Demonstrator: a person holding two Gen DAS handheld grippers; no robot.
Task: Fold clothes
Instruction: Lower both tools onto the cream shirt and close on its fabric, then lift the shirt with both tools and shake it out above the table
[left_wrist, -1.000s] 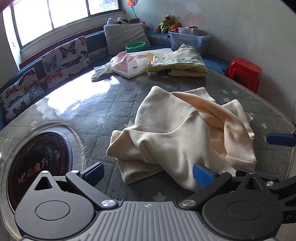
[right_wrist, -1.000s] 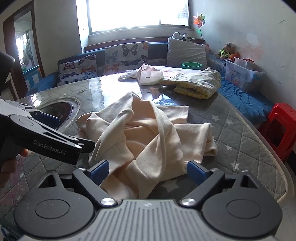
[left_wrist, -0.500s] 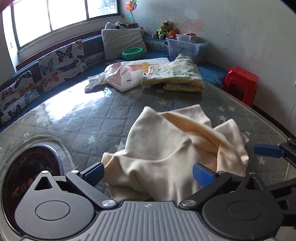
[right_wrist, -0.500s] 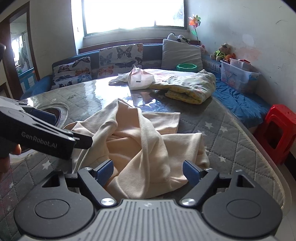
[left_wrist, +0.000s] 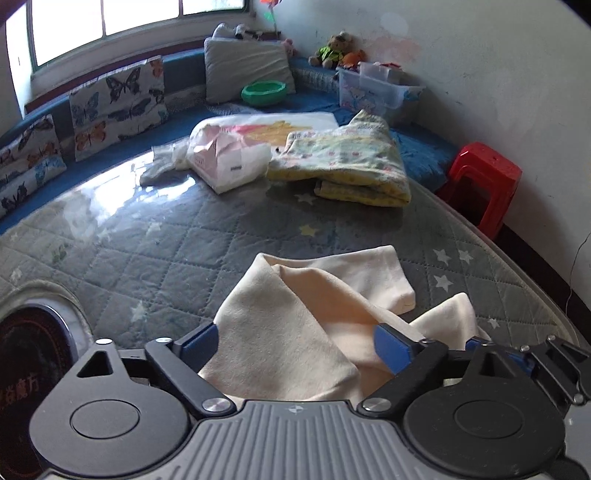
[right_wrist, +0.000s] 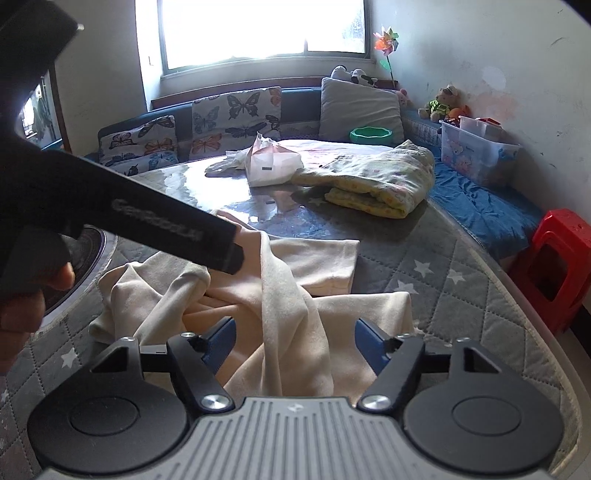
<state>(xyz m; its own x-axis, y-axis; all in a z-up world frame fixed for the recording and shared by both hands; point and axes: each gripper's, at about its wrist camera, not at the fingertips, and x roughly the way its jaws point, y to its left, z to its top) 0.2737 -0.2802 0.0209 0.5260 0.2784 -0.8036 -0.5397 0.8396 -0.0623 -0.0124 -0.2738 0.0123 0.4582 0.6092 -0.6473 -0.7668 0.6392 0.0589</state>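
A cream garment (left_wrist: 295, 332) lies crumpled on the near part of the table (left_wrist: 166, 258), just ahead of both grippers. It is soft, matte knit cloth, bunched into thick rounded folds, with one flat rectangular flap (right_wrist: 317, 262) spread toward the far side and a raised ridge running through the middle. Its hems are straight and stitched; the rest is a loose heap with no clear outline.

The left gripper (left_wrist: 295, 343) is spread wide, its blue-padded fingers (left_wrist: 391, 347) on either side of the cloth heap with fabric lying between them; I cannot tell whether the pads touch the cloth. The right gripper (right_wrist: 293, 341) is also spread wide, with a fold of the garment rising between its fingers. In the right view the left gripper's black body (right_wrist: 147, 221) reaches in over the cloth from the left.

The table is covered with a grey quilted mat with a diamond stitch pattern and pale stars, under a glossy clear sheet that reflects the window. A round dark inset (left_wrist: 33, 365) with a metal rim sits at its left edge. Farther back lie a folded yellow-patterned blanket (left_wrist: 351, 166) and a crinkled white bag (left_wrist: 229, 158). A red plastic stool (left_wrist: 484, 184) stands beside the table.
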